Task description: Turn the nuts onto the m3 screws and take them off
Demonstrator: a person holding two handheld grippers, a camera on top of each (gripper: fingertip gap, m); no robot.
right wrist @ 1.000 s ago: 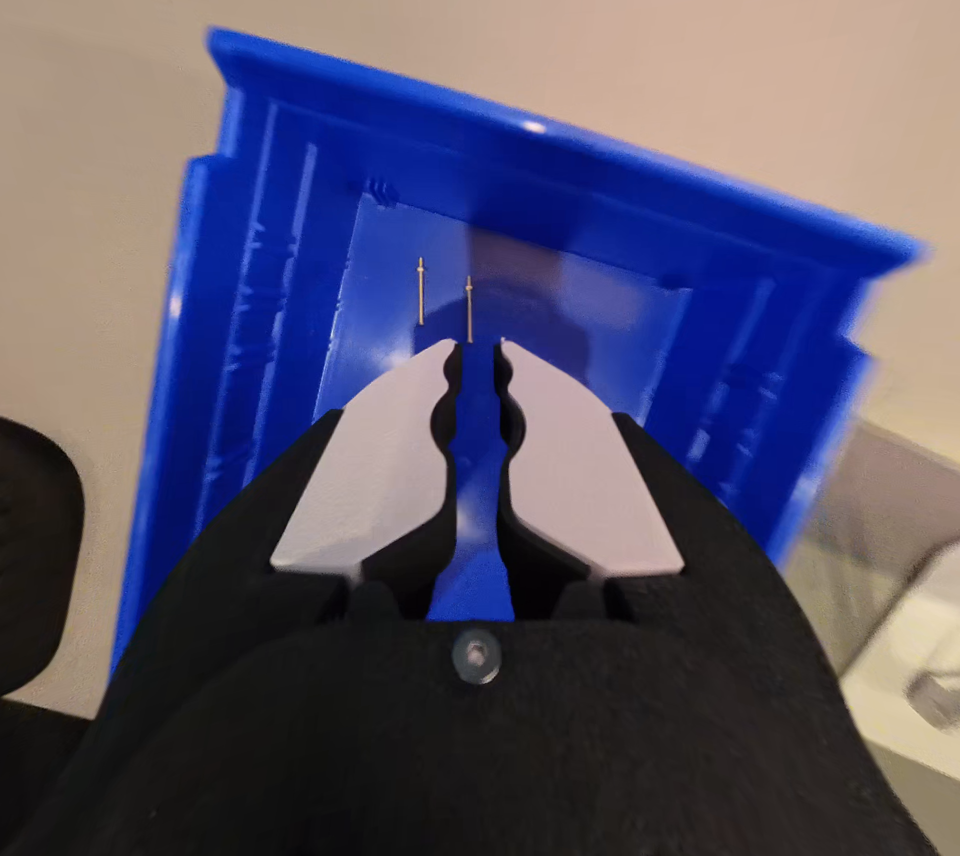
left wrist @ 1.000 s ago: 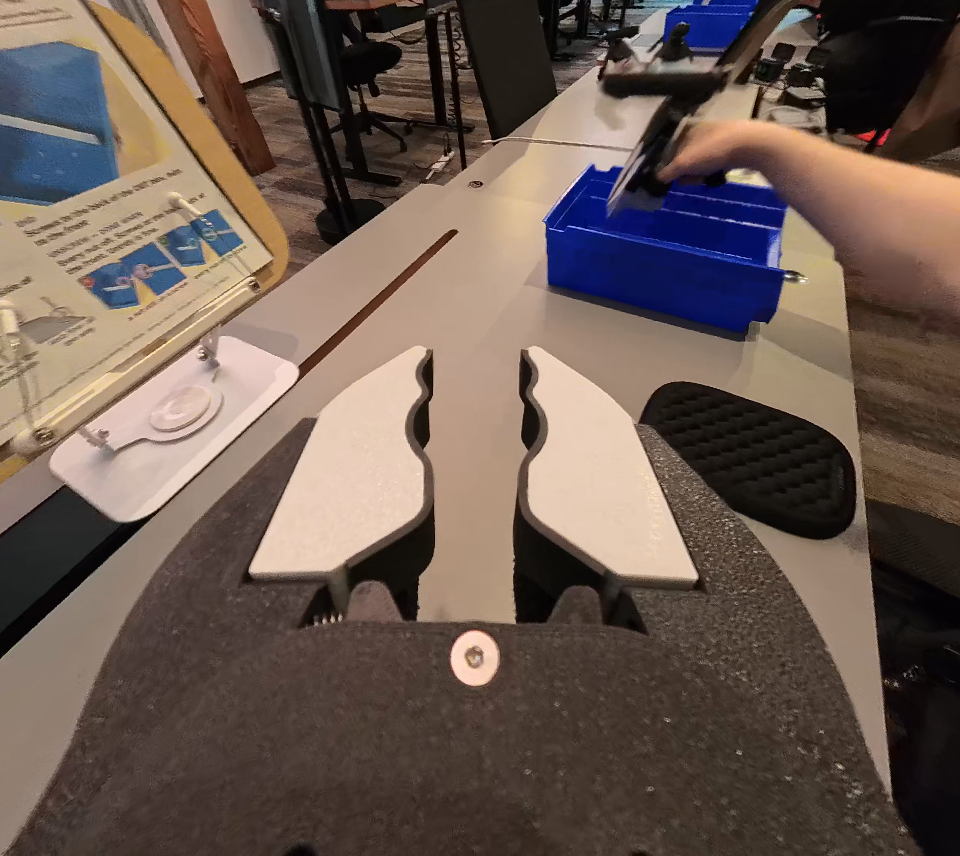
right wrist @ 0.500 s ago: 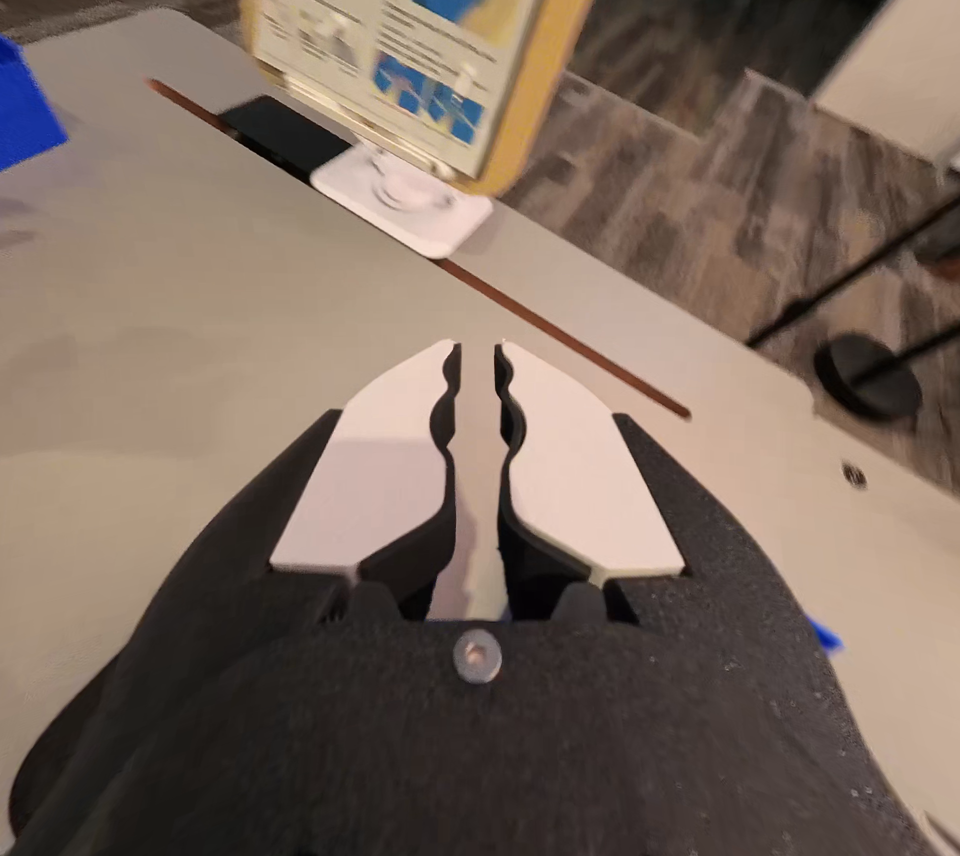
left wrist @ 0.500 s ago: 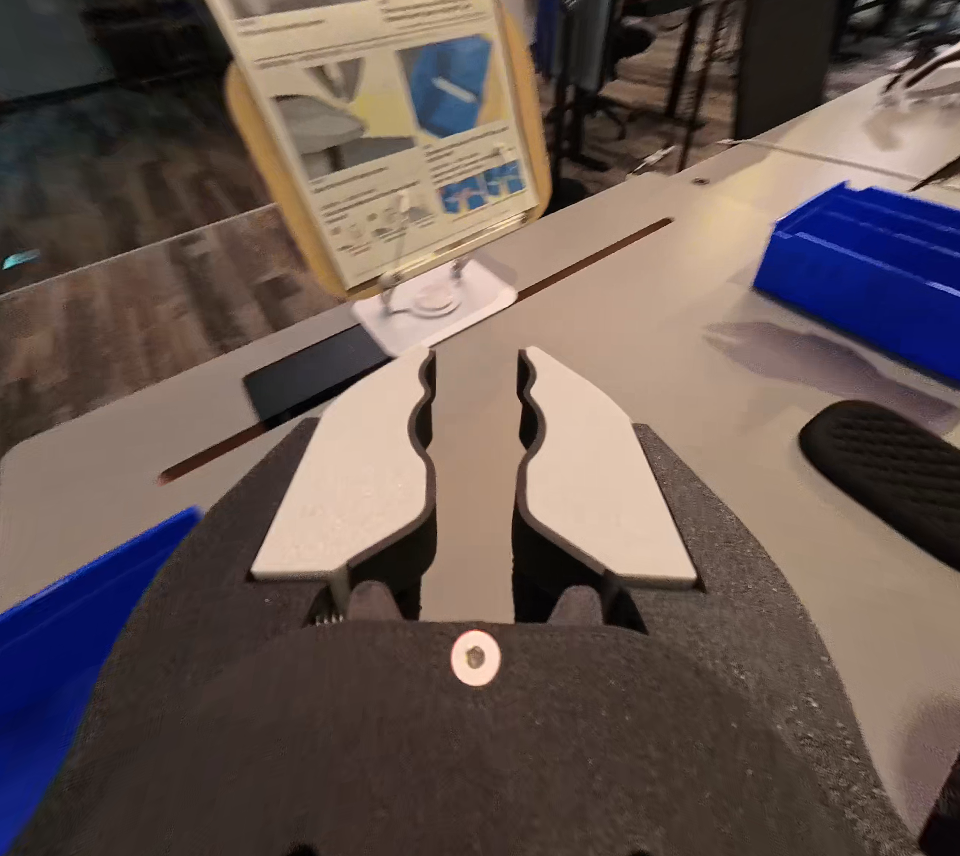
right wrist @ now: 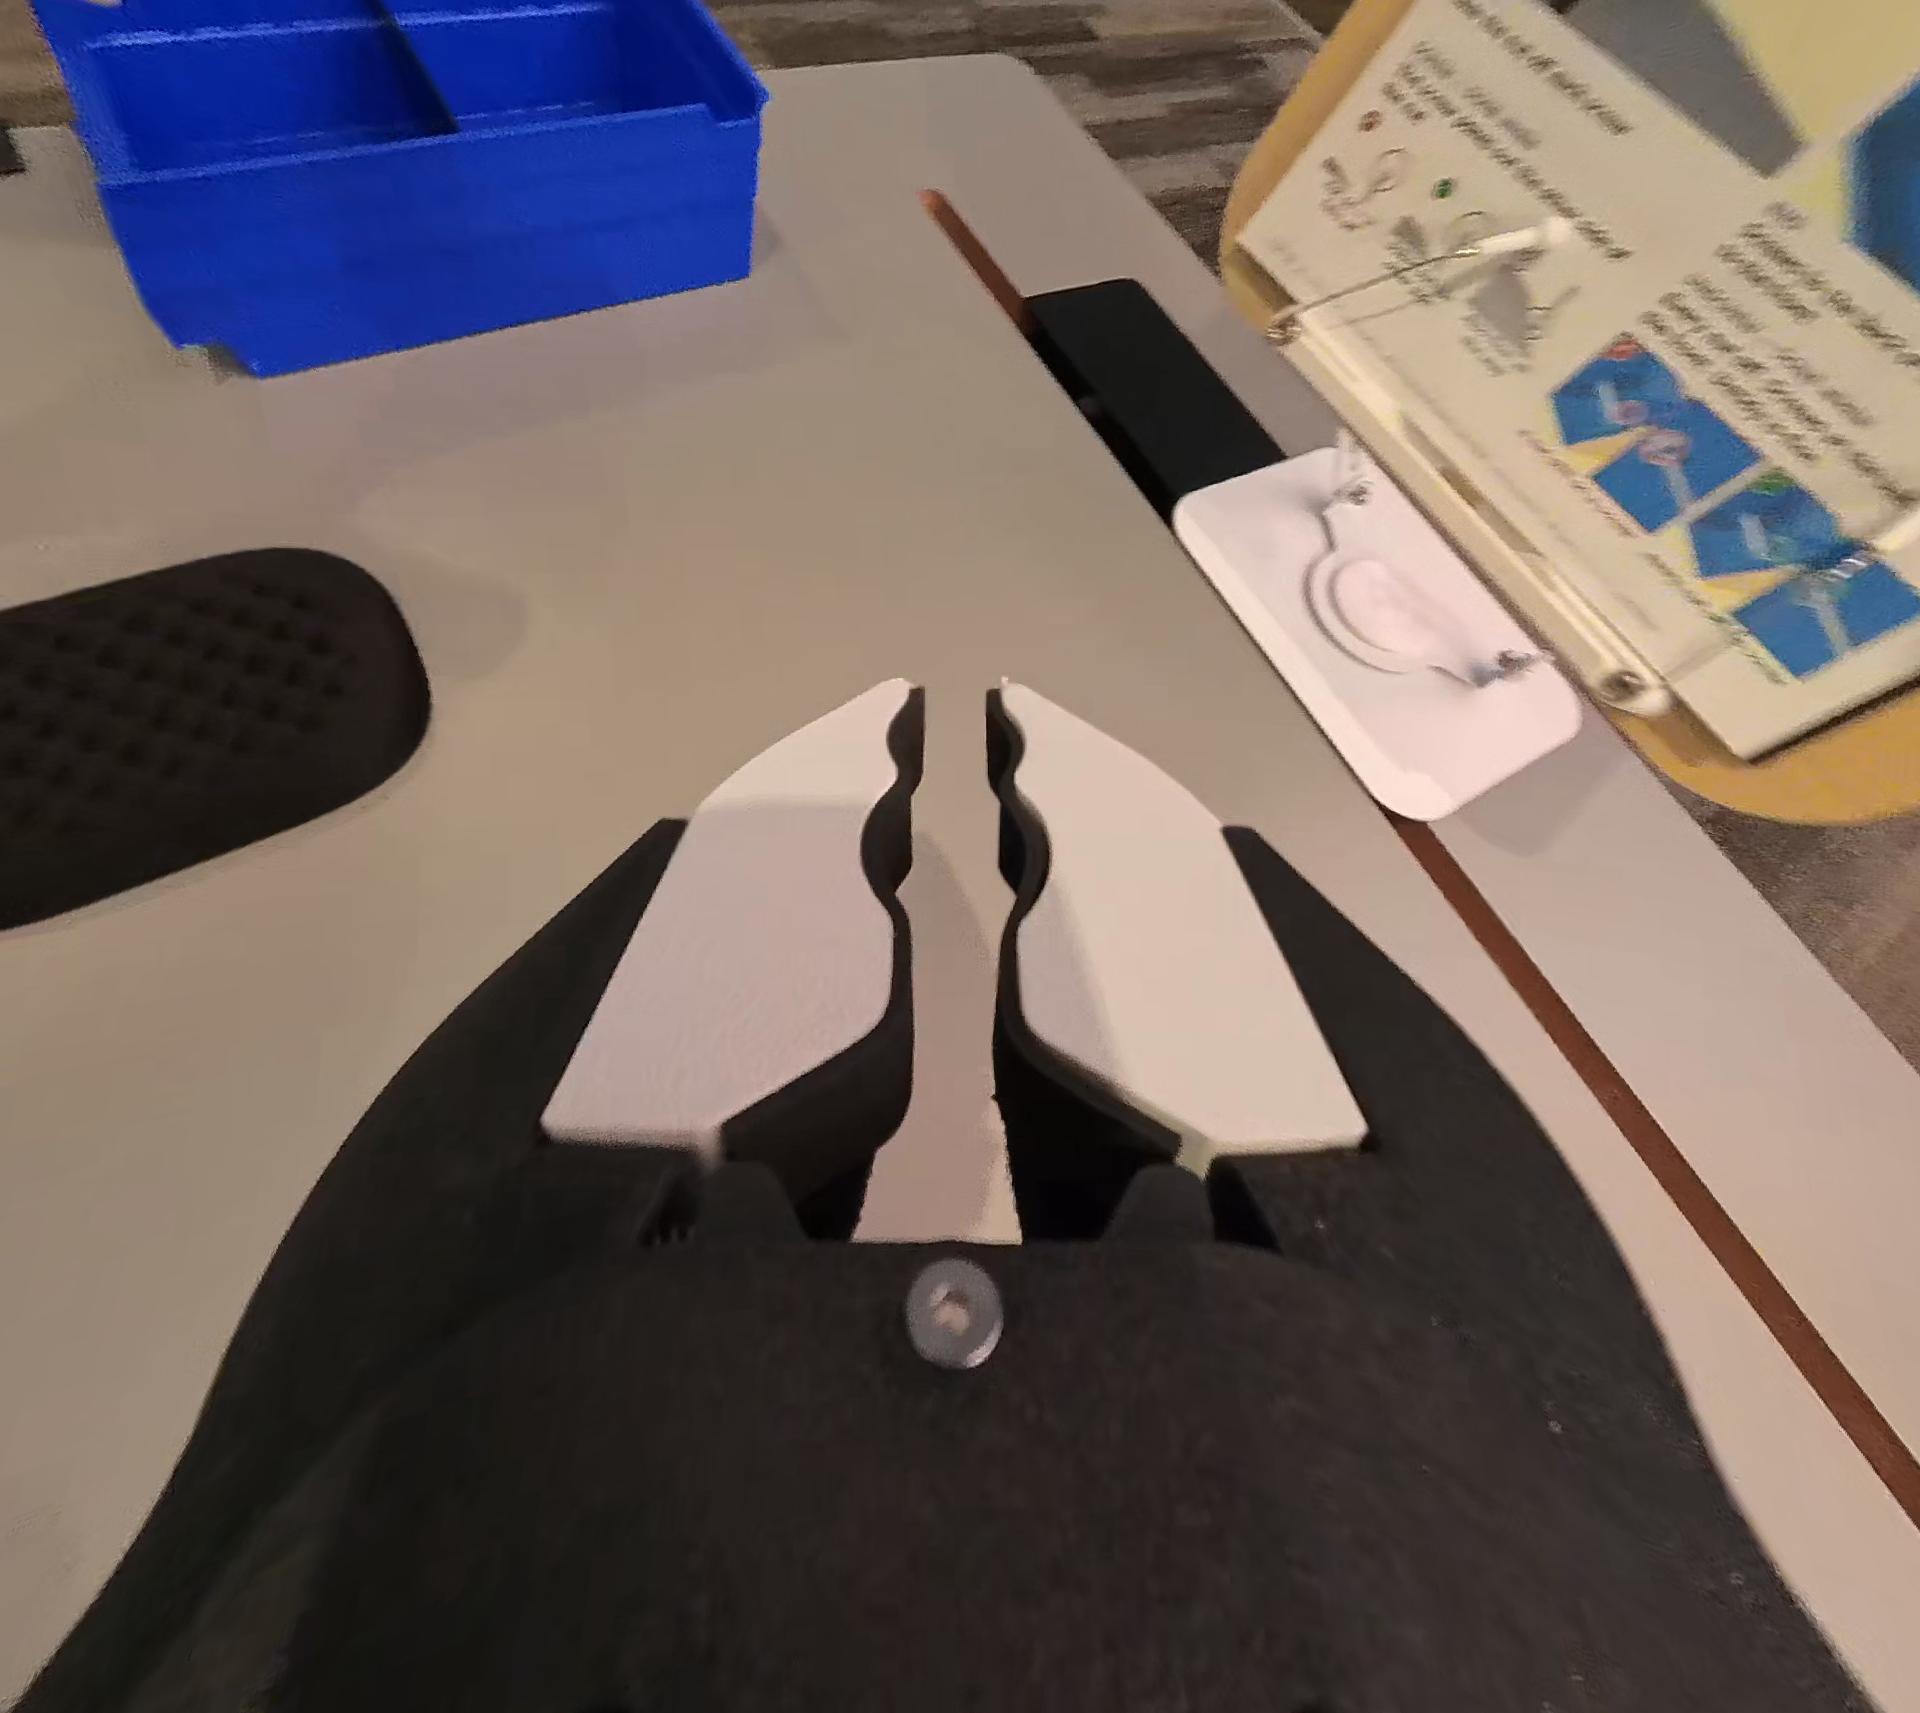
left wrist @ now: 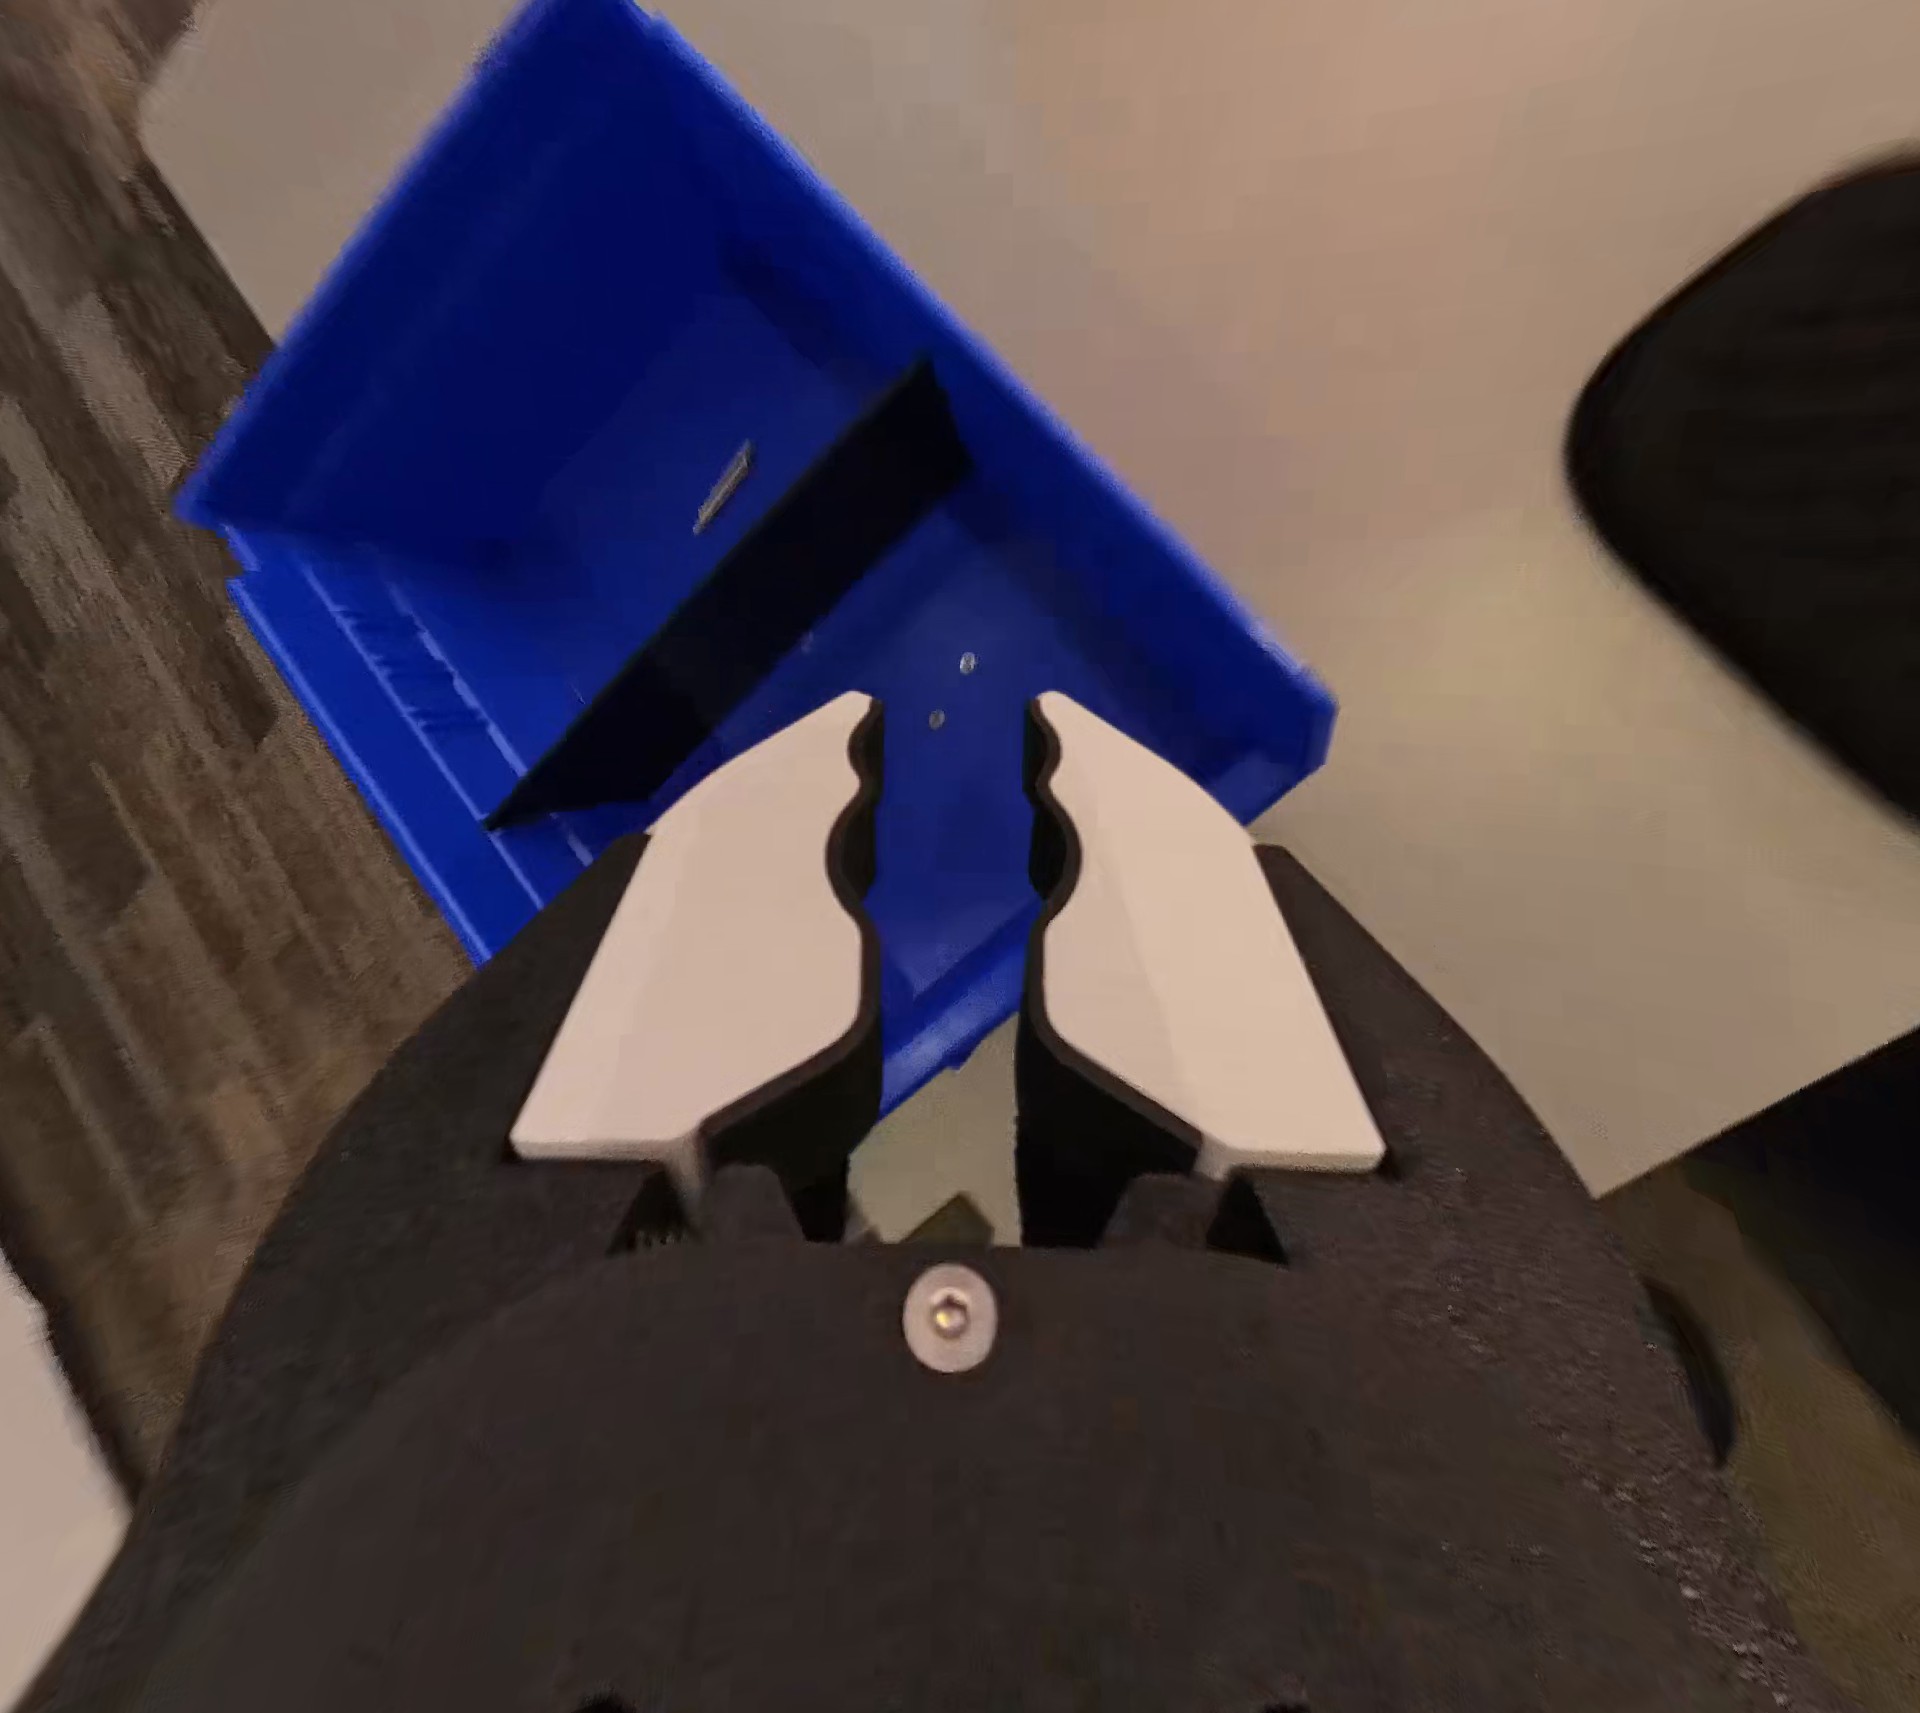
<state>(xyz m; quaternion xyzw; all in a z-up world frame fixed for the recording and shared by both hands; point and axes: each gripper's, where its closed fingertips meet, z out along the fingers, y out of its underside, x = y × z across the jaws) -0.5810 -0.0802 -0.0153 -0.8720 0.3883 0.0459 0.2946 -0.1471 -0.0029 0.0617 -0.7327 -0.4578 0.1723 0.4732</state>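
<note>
Over blue bin [left wrist: 582, 333], left claw [left wrist: 953, 713] agape, empty.

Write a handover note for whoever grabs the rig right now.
Left gripper: open, empty, above the blue plastic divided bin.
Right gripper: open, empty, over the bare grey table.
Two small silver nuts lie in the bin's near compartment; a thin metal screw lies beyond the black divider.
Done: nothing threaded here.
Left: pick up, thread, unthread.
</note>
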